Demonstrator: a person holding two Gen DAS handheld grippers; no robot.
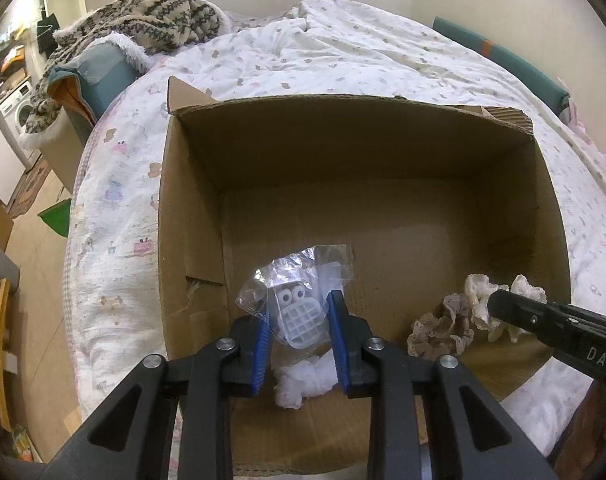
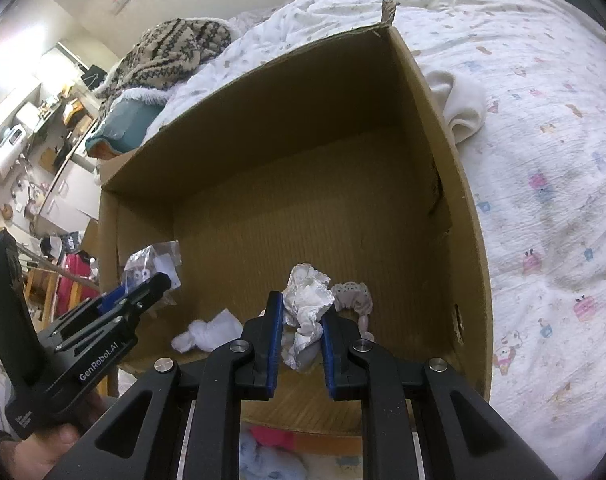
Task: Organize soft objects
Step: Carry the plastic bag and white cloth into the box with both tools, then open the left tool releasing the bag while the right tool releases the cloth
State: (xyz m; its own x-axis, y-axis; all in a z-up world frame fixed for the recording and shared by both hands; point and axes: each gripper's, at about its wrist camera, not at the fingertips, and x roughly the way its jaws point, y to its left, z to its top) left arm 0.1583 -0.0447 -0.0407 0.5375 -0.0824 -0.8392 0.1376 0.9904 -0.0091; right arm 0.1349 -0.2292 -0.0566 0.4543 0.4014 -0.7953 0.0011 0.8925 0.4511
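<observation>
An open cardboard box (image 1: 191, 200) (image 2: 455, 184) stands on the bed. My left gripper (image 1: 299, 304) is shut on a clear plastic bag with a white toy face (image 1: 297, 316) and holds it inside the box; it also shows in the right wrist view (image 2: 143, 284). A white sock (image 1: 303, 380) (image 2: 207, 334) lies on the box floor below it. My right gripper (image 2: 302, 312) is shut on a cream lace scrunchie (image 2: 307, 300) (image 1: 483, 296) inside the box. A beige-pink lace scrunchie (image 1: 439, 328) (image 2: 353, 294) lies on the box floor beside it.
The box sits on a white printed quilt (image 1: 343, 48) (image 2: 543, 160). A knitted patterned blanket (image 1: 151, 12) (image 2: 171, 48) lies on a teal cushion at the back left. A white cloth (image 2: 461, 100) lies outside the box's right wall. Furniture and clutter stand on the floor to the left.
</observation>
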